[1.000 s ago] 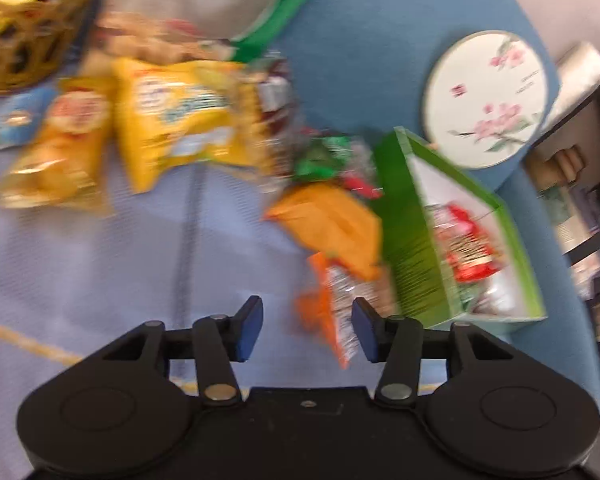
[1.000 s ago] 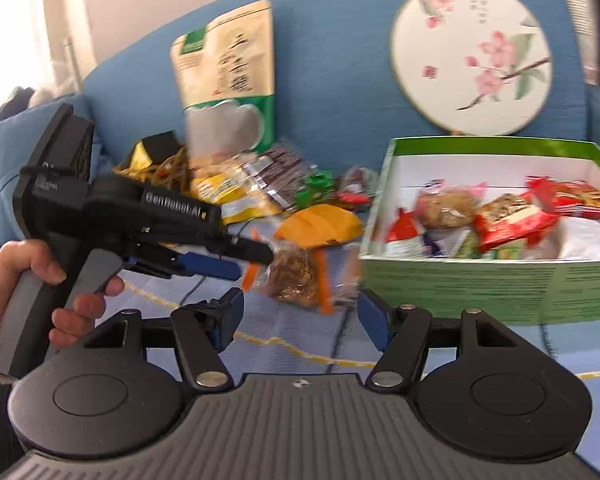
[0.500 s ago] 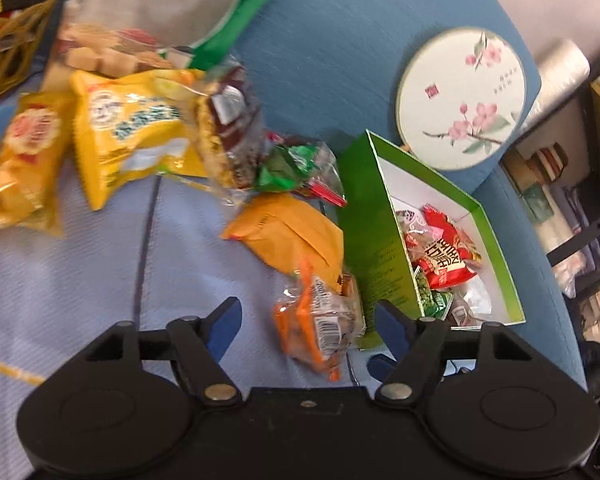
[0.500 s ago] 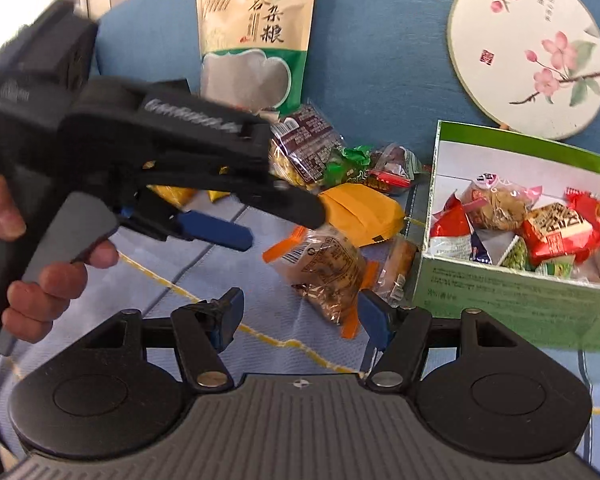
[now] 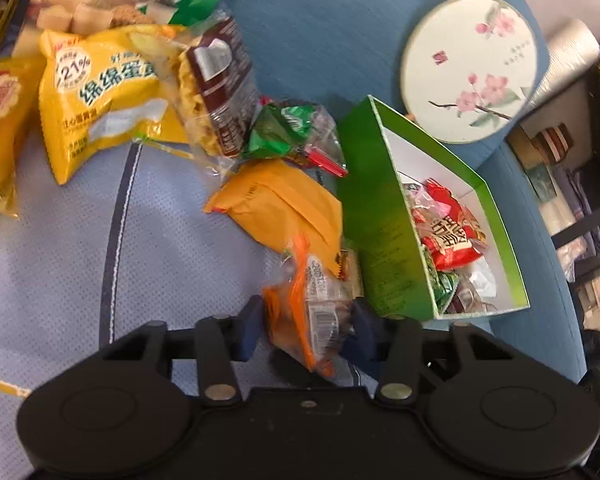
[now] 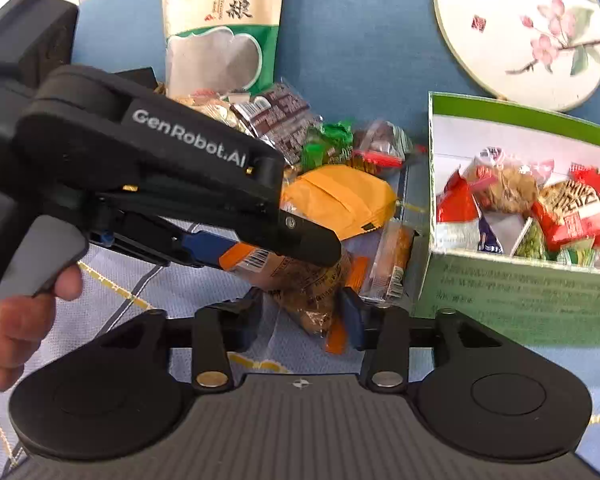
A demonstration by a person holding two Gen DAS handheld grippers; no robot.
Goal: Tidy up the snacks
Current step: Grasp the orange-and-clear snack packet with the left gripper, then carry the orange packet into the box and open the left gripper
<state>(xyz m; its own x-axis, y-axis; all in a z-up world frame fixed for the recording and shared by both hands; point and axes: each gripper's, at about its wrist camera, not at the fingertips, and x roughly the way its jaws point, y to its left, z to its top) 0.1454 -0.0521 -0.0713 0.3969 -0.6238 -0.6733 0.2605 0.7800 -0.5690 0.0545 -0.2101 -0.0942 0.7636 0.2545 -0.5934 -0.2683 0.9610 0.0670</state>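
Note:
A clear snack packet (image 5: 320, 300) with orange ends lies between the blue pads of my left gripper (image 5: 306, 328), whose jaws are closing and press on both its sides. In the right wrist view the left gripper (image 6: 284, 254) reaches in from the left and pinches the upper end of the same packet (image 6: 308, 280). My right gripper (image 6: 304, 312) is closing around its lower end, pads against the film. The green box (image 5: 380, 232), partly filled with wrapped snacks, stands just right of the packet (image 6: 520, 284).
An orange-yellow packet (image 5: 280, 204), green sweets (image 5: 284, 128), a brown pack (image 5: 220, 88) and yellow bags (image 5: 100, 92) lie on the pale cloth. A second small packet (image 6: 394, 264) leans by the box. A round flowered fan (image 6: 520, 28) and a green-white pouch (image 6: 224, 20) rest against the blue backrest. A hand (image 6: 12, 328) holds the left gripper.
Both grippers moved in on the orange-ended packet and went from wide open to closed on it. The box and other snacks stayed put.

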